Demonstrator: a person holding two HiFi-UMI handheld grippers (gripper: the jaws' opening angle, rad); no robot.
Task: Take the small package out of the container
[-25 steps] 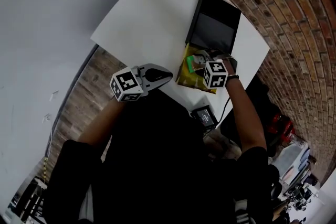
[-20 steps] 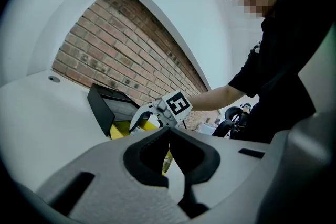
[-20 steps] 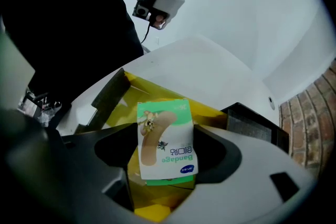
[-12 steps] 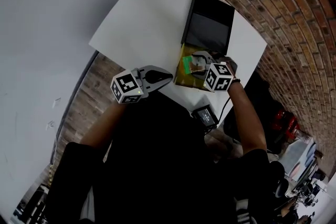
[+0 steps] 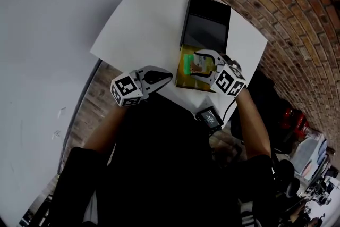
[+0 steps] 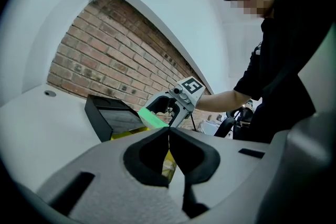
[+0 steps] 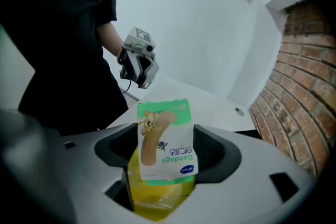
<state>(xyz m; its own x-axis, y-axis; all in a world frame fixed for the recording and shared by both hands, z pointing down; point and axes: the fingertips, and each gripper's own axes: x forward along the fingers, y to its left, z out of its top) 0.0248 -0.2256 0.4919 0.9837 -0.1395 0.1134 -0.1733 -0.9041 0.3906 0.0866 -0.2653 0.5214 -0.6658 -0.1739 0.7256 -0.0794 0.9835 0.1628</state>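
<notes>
My right claw (image 5: 206, 61) is gripping the small package (image 7: 165, 141) by its 2 side edges, holding it upright over the yellow container (image 5: 186, 81) at the tabletop's (image 5: 143, 24) near edge. My left claw (image 5: 169, 77) is sitting shut and empty beside it, giving room.

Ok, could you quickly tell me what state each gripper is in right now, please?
Left gripper: shut, holding nothing.
Right gripper: shut on the bandage package, held above the yellow bag.

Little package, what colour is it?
The little package is green and white, with a tan bandage picture. The right gripper view shows it best.
</notes>
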